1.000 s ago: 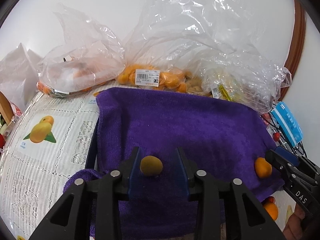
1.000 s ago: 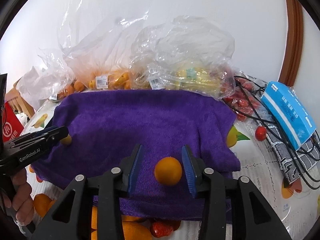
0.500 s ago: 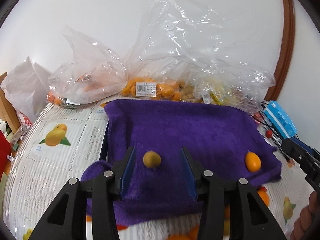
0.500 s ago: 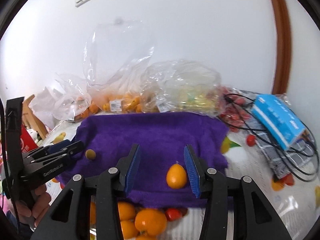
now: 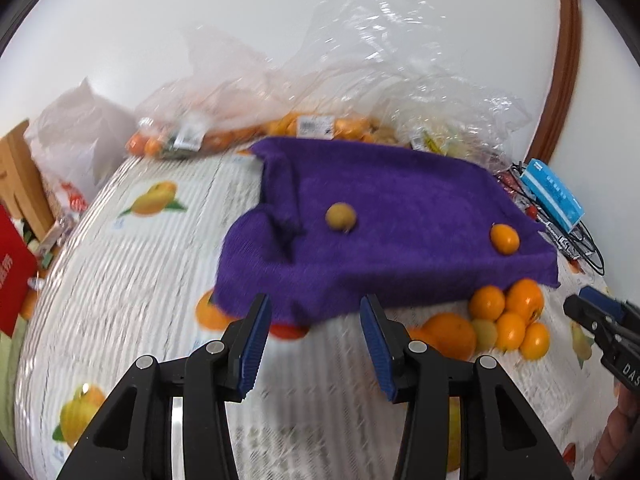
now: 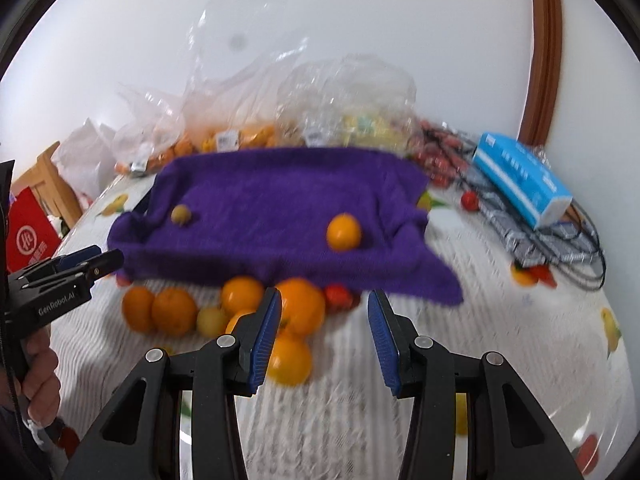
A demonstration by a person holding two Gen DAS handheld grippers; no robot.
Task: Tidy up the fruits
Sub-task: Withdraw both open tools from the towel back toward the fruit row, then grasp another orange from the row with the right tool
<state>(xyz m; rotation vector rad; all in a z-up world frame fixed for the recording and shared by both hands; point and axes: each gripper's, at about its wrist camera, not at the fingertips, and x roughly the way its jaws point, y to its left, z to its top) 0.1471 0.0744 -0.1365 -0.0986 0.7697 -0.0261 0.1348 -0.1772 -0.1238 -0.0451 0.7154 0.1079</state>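
Note:
A purple towel (image 5: pixel 400 240) lies spread on the table. A small yellow-green fruit (image 5: pixel 341 218) rests on its left part and a small orange fruit (image 5: pixel 505 239) near its right edge. Loose oranges (image 5: pixel 504 320) are piled on the table before the towel's front edge. My left gripper (image 5: pixel 312 320) hovers short of that edge, open and empty. In the right wrist view the same towel (image 6: pixel 280 200), yellow-green fruit (image 6: pixel 181 214) and orange fruit (image 6: pixel 343 232) show. My right gripper (image 6: pixel 324 320) is open and empty above the orange pile (image 6: pixel 240 304).
Clear plastic bags of fruit (image 5: pixel 312 128) line the wall behind the towel. A blue box (image 6: pixel 520 180) on black cables (image 6: pixel 580 248) sits at the right, with small red fruits (image 6: pixel 469 200) nearby. A red box (image 6: pixel 28 232) stands at the left. The tablecloth (image 5: pixel 120 280) has fruit prints.
Both grippers have pulled back from the towel, leaving the yellow-green fruit and the orange fruit lying on it. The left jaws stand wider. The orange pile has come into view.

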